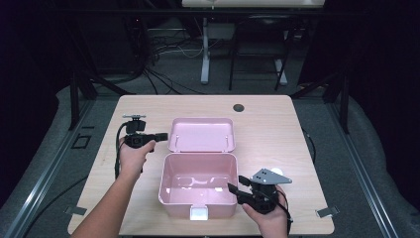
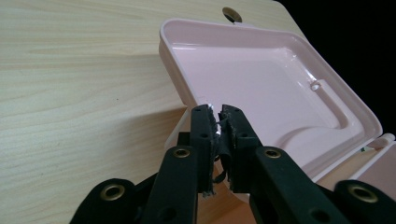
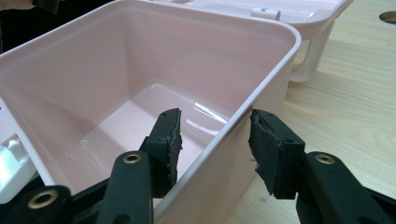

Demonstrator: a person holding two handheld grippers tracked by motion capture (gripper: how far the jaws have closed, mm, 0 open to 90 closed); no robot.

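A pink plastic box [image 1: 163, 184] stands near the table's front edge with nothing inside it. Its lid [image 1: 200, 135] is folded back flat behind it. My left gripper [image 1: 163, 136] lies level at the lid's left edge. In the left gripper view the lid's rim [image 2: 173, 65] runs between the jaws of that gripper [image 2: 215, 112], which stand a narrow gap apart. My right gripper [image 1: 236, 184] straddles the box's right wall [image 3: 243, 112]. One jaw is inside the box and one outside, and this gripper [image 3: 215, 123] is open, with neither pad touching the wall.
A white latch [image 1: 199, 213] sits on the box's front wall. The wooden table [image 1: 277, 139] has a round cable hole [image 1: 238, 107] near its far edge. Desk legs and cables stand on the floor beyond the table.
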